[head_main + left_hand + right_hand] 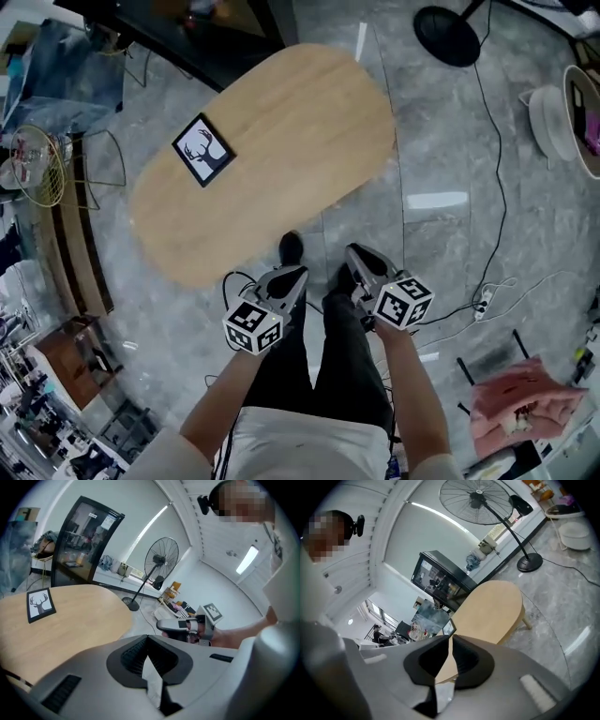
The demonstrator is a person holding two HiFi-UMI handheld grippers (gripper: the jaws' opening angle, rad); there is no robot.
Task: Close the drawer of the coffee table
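Note:
The oval wooden coffee table (281,141) stands on the grey floor in front of the person, with a black-framed deer picture (203,150) on its top. No drawer shows in any view. My left gripper (291,277) and right gripper (361,255) are held side by side above the person's legs, short of the table's near edge. Both are shut with nothing between the jaws. In the left gripper view my left gripper (147,639) points over the table (61,620), with the right gripper (183,625) beside it. My right gripper (451,639) faces the table (492,611).
A standing fan's base (448,33) sits beyond the table at the far right, its cable running to a power strip (485,302). A low wooden shelf (80,253) stands along the left. A pink cloth (516,398) lies at the lower right.

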